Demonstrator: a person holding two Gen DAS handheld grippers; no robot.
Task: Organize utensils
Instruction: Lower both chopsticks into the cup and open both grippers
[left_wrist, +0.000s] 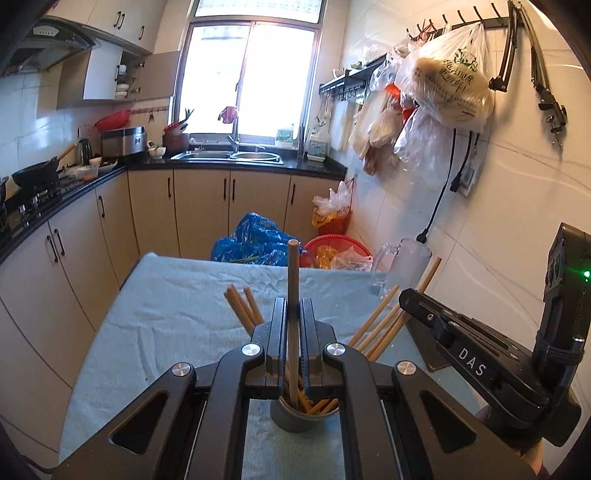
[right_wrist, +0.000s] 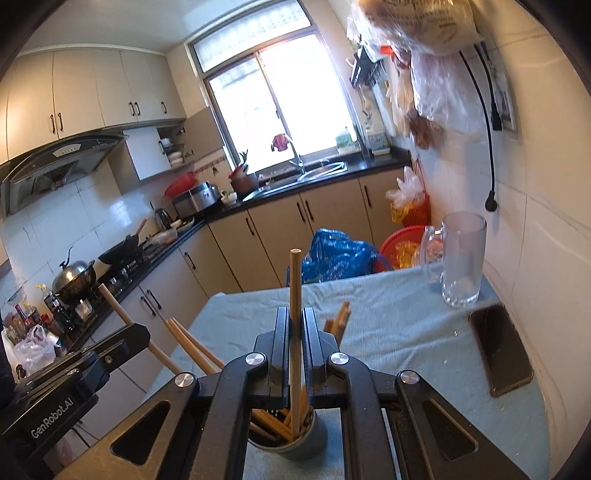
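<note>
**Helper:** What are your tongs doing?

**Me:** My left tongs (left_wrist: 293, 325) are pinched tight on one wooden chopstick (left_wrist: 293, 280). My right tongs (right_wrist: 295, 332) are pinched on another chopstick (right_wrist: 294, 284). Both sticks stand straight up, and their low ends go down into the grey cup (right_wrist: 306, 439).

**Helper:** Where is the cup?

**Me:** It sits on the blue towel (right_wrist: 388, 321), at the near edge of the worktop. More chopsticks (left_wrist: 243, 306) lean out of it. A glass mug (right_wrist: 461, 258) and a phone (right_wrist: 500, 350) sit by the right edge.

**Helper:** Are the sticks hard to hold?

**Me:** I think they are light, stiff and a bit slippery. Holding them near the middle seems best, so they do not tip.
</note>
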